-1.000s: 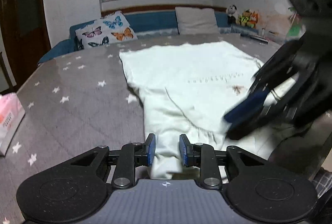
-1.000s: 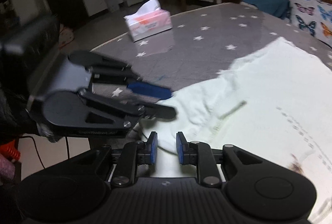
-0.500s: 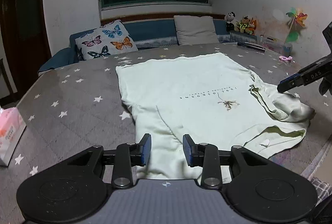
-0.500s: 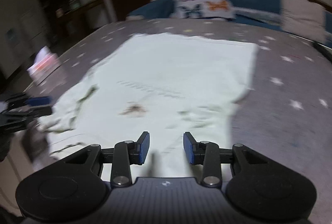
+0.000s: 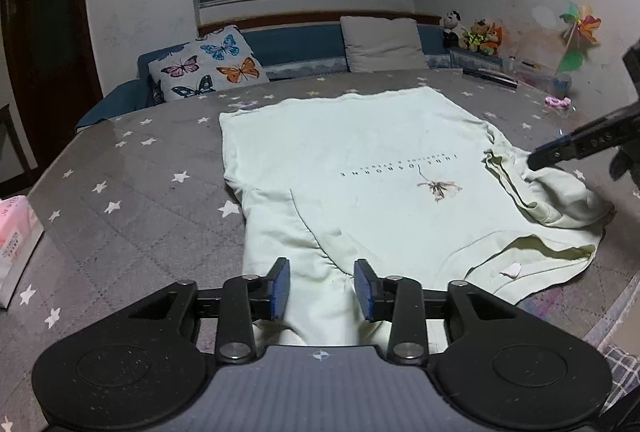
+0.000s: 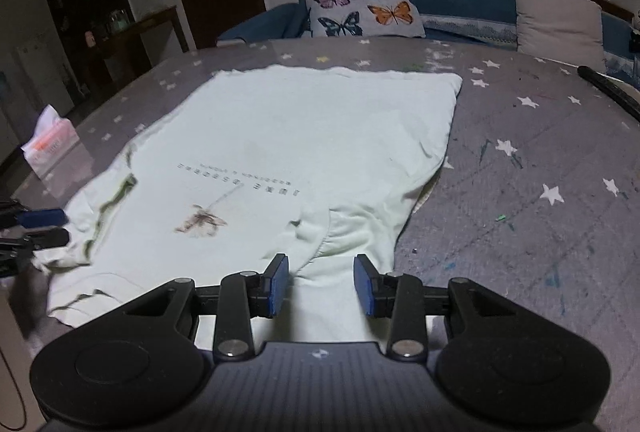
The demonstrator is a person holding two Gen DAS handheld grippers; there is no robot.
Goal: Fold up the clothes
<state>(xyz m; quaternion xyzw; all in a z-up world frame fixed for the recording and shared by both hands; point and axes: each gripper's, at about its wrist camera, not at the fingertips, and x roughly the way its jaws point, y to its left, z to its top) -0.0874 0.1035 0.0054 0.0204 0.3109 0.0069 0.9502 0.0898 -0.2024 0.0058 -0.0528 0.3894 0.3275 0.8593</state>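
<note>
The pale green T-shirt [image 5: 360, 160] lies print-up, spread on the star-patterned tablecloth [image 5: 132, 208], neck bunched at 3 o'clock, ready for a first fold. The left gripper [image 5: 322, 288] has just been opening over 1 soft sleeve, pads apart; the right gripper [image 6: 322, 286] stands parted over the other sleeve, gripping nothing

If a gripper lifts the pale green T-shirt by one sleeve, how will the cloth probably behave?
The T-shirt will probably droop and drag: its sleeve already lies bunched in soft wrinkles. It looks thin and light, since it lies flat on the star-patterned cover. It may slide easily, because the cover looks glossy.
</note>
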